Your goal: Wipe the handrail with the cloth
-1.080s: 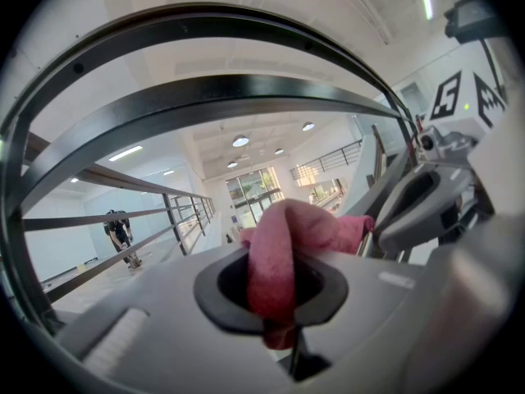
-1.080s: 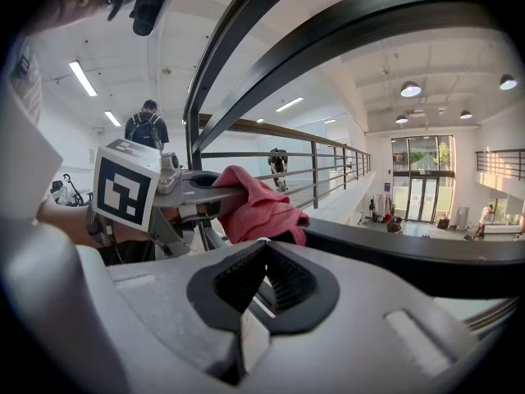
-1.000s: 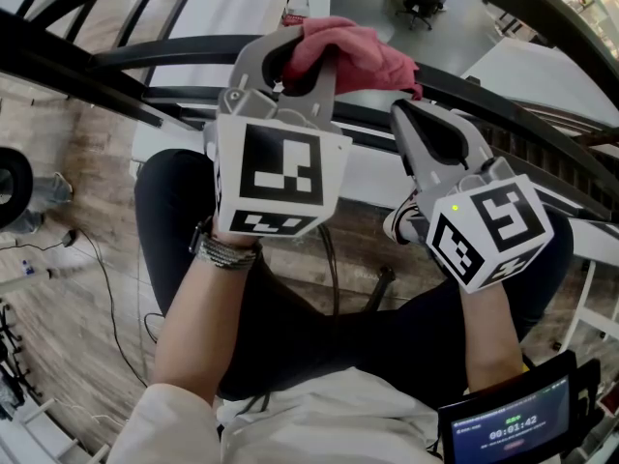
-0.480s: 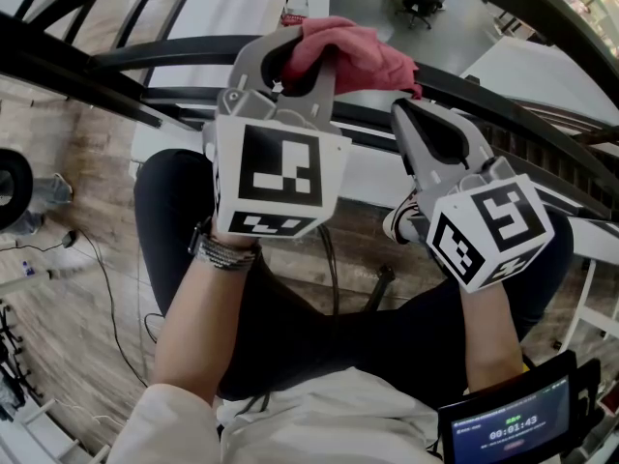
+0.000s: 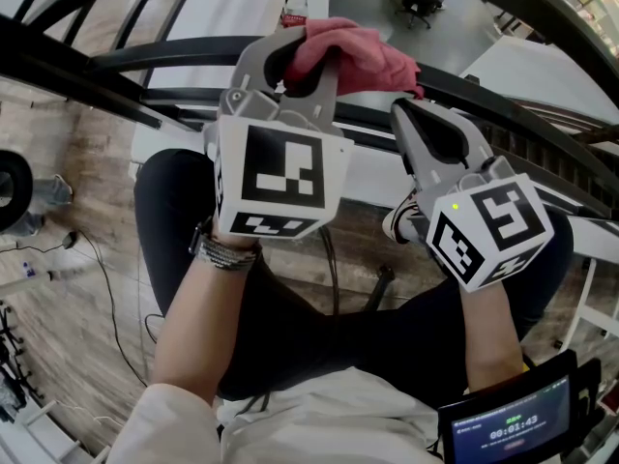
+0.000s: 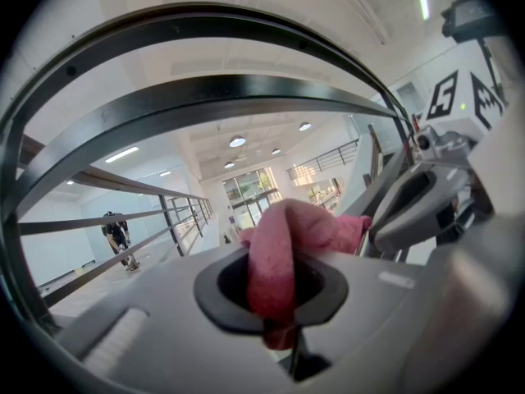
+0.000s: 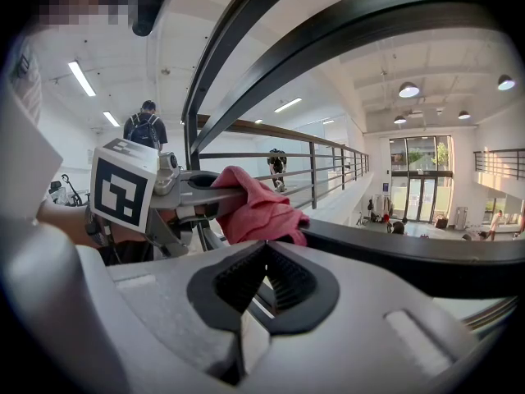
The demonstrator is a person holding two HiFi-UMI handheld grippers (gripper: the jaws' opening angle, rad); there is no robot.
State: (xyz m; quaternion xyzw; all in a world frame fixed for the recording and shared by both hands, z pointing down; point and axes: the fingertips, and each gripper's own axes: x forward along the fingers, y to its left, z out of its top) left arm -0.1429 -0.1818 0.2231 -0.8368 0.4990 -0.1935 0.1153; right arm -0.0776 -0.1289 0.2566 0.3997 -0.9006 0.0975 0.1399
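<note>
The soft pink-red cloth (image 5: pixel 356 54) sat bunched up on top of the dark curved metal handrail (image 5: pixel 164 54). It looked to be touching the rail. We held it with the left gripper (image 5: pixel 308 58). Its fingers were squeezed tight on a fold of the cloth, and the rest of the cloth puffed out past the tips toward the right.

The right gripper (image 7: pixel 267 251) was just beside the cloth, close to the same rail. Its fingers were pressed together at the tips, with nothing between them. It was not touching the cloth.

Under the rail we saw more dark bars, and below us a wooden floor (image 5: pixel 68 288).

We think this was the wiping step itself, because the cloth was on the rail and ready to rub. We could not tell how much of the rail was clean.

For the next move, we would need to push the cloth down a little and slide it along the rail. The rail bends, so the left gripper would have to follow the bend. Its fingers would have to stay tight, or the cloth could slip off and fall. The right gripper would need to keep out of the way.
</note>
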